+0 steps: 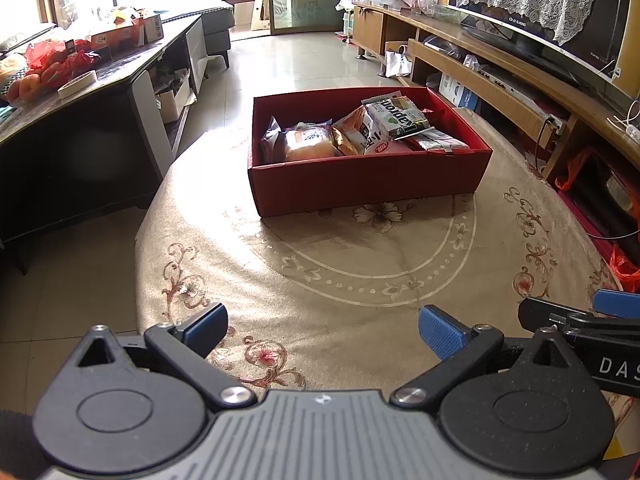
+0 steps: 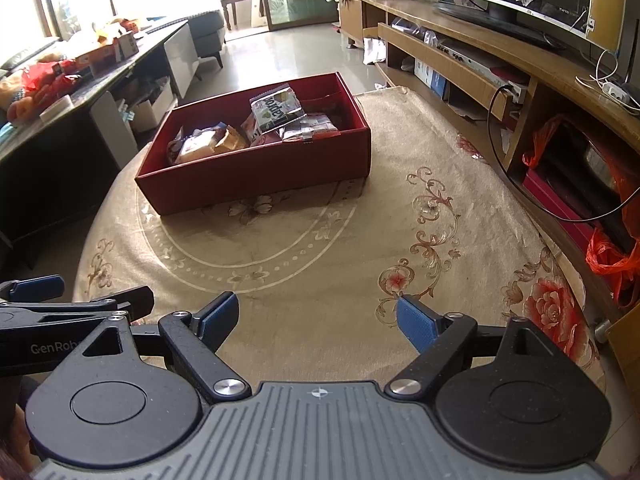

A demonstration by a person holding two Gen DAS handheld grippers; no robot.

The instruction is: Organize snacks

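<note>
Tablecloth (image 1: pixel 360 280): snack box (image 1: pixel 368 184) beyond left hand-held gripper (image 1: pixel 324 332)

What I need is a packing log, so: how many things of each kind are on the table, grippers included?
Box: 1
Packets showing in it: 4 (bread packet, orange packet, green-white packet, silver-red packet); more may lie hidden
Grippers: 2 (left gripper, right gripper), both open
Total: 7
</note>
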